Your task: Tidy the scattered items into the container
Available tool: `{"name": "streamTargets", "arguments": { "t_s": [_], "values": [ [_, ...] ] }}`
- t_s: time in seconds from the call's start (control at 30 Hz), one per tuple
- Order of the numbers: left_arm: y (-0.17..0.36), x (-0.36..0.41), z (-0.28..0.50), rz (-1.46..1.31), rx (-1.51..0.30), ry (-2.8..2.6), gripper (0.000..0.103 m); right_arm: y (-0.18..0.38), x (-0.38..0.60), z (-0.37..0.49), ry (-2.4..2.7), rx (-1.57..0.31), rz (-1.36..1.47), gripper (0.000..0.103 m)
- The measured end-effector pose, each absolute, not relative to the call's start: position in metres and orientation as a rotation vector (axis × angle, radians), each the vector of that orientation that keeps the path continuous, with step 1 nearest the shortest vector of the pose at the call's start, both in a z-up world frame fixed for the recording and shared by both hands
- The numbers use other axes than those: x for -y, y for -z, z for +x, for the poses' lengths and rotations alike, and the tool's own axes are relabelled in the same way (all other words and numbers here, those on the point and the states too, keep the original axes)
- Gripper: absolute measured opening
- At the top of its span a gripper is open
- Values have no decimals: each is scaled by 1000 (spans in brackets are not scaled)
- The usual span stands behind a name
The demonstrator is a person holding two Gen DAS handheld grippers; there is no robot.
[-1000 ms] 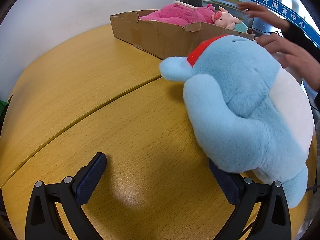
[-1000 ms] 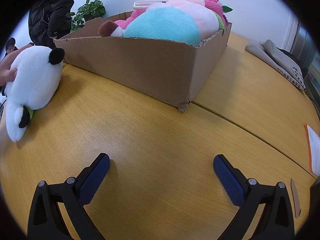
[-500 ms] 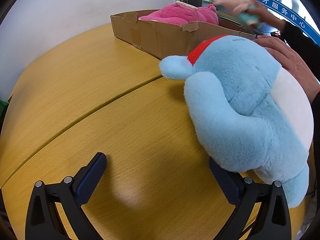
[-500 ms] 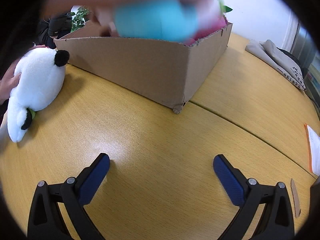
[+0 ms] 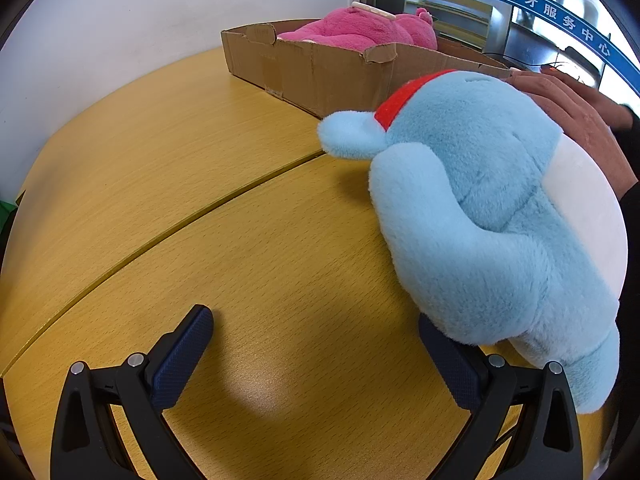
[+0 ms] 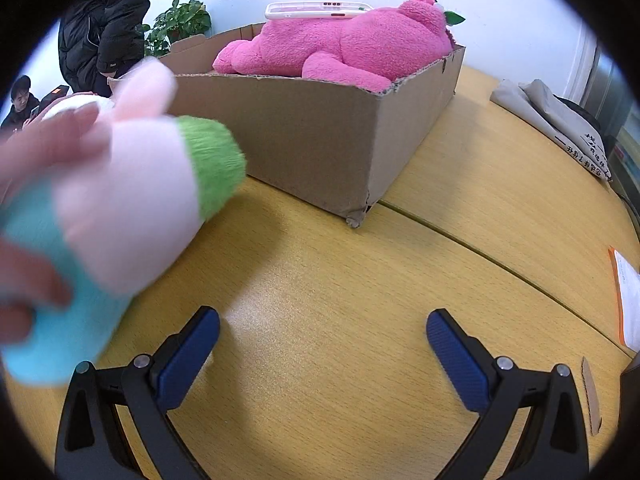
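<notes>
1. Cardboard box (image 6: 320, 136) at the far side of the yellow wood-grain bench (image 6: 320, 280), holding a pink plush bear (image 6: 344, 48) with a pale phone case (image 6: 316, 10) lying on top; same box (image 5: 320, 72) seen from its other side in the left wrist view.
2. Large blue plush (image 5: 492, 208) with white belly and red collar lying on the bench near the box, a bare hand (image 5: 576, 120) resting on its far side; lower end cut off behind the left gripper (image 5: 316, 356), jaws spread, nothing between them, right finger partly hidden under the plush.
3. Right gripper (image 6: 324, 352) low over bare bench, jaws spread wide and empty.
4. Right wrist view only: a blurred pink, green and teal plush (image 6: 120, 216) held by a blurred hand (image 6: 36, 152) at the left edge, above the bench; a white shape behind it, too hidden to identify.
5. Curved seam across the bench top in both views; grey folded cloth (image 6: 552, 120), an orange-edged paper (image 6: 628, 300) and a cardboard strip (image 6: 591, 396) at the right.
6. White wall behind; potted plant (image 6: 180, 24) and a figure in a black jacket (image 6: 104, 24) beyond the box; blue banner with white characters (image 5: 532, 0) in the left wrist view only.
</notes>
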State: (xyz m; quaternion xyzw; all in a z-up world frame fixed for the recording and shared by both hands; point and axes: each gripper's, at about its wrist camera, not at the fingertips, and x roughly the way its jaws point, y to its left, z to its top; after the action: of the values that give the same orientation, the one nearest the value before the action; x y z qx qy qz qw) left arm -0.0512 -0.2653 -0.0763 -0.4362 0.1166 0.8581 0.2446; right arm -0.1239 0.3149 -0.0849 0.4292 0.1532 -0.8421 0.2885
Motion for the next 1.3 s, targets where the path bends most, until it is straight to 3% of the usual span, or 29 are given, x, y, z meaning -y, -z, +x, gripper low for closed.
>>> {"name": "streamTargets", "arguments": {
  "t_s": [1.3],
  "values": [
    [75,266,-46,-1191,-318,-2345,103,86,-317,-131,2248,-408,1145,103]
  ]
}}
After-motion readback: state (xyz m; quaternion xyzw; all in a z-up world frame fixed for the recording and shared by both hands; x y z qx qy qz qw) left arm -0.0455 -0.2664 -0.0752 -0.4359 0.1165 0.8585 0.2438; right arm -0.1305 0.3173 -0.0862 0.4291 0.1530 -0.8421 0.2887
